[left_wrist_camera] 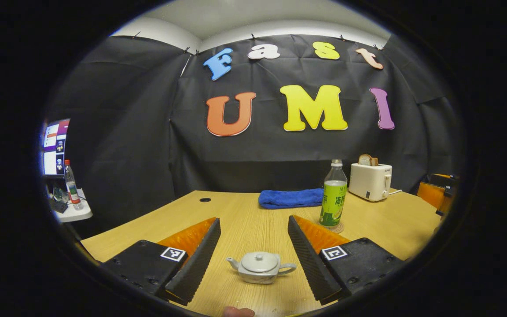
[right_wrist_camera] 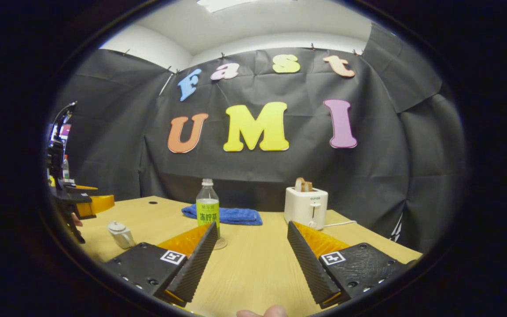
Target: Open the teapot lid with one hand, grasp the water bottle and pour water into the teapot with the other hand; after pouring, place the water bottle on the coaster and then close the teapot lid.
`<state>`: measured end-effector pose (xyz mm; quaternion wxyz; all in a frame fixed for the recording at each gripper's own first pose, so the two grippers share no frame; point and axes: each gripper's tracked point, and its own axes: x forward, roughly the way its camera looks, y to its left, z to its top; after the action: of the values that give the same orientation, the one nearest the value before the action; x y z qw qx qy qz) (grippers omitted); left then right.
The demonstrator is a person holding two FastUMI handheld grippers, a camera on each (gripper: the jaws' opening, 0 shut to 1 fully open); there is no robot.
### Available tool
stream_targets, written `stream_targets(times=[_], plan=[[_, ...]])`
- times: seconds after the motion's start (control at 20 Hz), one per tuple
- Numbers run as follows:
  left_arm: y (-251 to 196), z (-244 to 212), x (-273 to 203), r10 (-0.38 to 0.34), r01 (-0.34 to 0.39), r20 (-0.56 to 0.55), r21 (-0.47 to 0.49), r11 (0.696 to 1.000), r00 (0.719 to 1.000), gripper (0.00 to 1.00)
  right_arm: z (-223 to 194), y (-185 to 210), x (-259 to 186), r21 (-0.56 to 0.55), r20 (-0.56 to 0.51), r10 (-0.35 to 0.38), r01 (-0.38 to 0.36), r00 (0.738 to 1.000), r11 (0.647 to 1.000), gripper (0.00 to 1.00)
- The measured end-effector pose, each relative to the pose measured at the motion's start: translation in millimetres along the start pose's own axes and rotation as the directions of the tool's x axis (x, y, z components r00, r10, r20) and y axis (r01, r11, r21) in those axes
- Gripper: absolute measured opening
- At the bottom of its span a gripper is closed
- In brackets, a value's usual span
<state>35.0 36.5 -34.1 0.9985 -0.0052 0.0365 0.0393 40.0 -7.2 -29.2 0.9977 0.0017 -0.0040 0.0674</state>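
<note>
Left gripper: your left gripper (left_wrist_camera: pixel 253 259) hovers level above the tabletop (left_wrist_camera: pixel 253 220), its fingers spread wide apart and gripping nothing; a fingertip of your hand shows at the bottom edge of the left gripper view.
Left gripper seen from the right: in the right gripper view it sits at the far left, over the tabletop edge, just beyond the teapot.
Teapot: the small grey teapot (left_wrist_camera: pixel 260 267) stands upright on the tabletop between your left gripper's two fingers but touching neither, lid (left_wrist_camera: pixel 259 262) on, spout to the left and handle to the right in that view.
Right gripper: your right gripper (right_wrist_camera: pixel 251 259) also points forward over the tabletop, fingers wide apart, empty; part of your hand shows at the bottom edge.
Water bottle: the bottle (right_wrist_camera: pixel 207 207) with the green label stands upright on a round coaster (right_wrist_camera: pixel 221 243), just beyond your right gripper's left finger, which overlaps its base in view; cap off or on, you cannot tell.
Beyond: a folded blue towel (left_wrist_camera: pixel 291 198) lies behind the bottle; a white toaster (right_wrist_camera: pixel 306 206) with bread in its slot stands to the right of it.
Far left: a side table (left_wrist_camera: pixel 75 213) carries another bottle, with a screen behind it.
</note>
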Motion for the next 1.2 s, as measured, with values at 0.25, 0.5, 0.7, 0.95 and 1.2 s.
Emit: stream_targets(times=[0.25, 0.5, 0.7, 0.95, 1.2], plan=[[-14, 47, -36, 0.007, -0.008, 0.055, 0.019, 1.000, 0.998, 0.96, 45, -2, -33, 0.003, 0.067, -0.022, 0.022, 0.998, 1.000, 0.95], [-32, 69, -76, -0.002, 0.002, 0.114, 0.002, 1.000, 0.993, 0.96, 62, 0, -73, -0.008, 0.096, -0.028, 0.029, 0.995, 1.000, 0.95], [-39, 63, -92, -0.008, 0.008, 0.117, -0.002, 1.000, 0.993, 0.96, 56, 5, -92, -0.012, 0.086, -0.025, 0.026, 0.996, 1.000, 0.95], [-44, 48, -89, -0.043, 0.043, 0.092, -0.004, 0.999, 0.995, 0.96, 44, 15, -92, -0.012, 0.047, -0.043, 0.043, 0.998, 0.999, 0.96], [-24, 52, -87, -0.022, 0.024, 0.099, -0.020, 1.000, 0.995, 0.97, 43, 36, -87, -0.031, 0.043, -0.042, 0.043, 0.998, 0.999, 0.96]])
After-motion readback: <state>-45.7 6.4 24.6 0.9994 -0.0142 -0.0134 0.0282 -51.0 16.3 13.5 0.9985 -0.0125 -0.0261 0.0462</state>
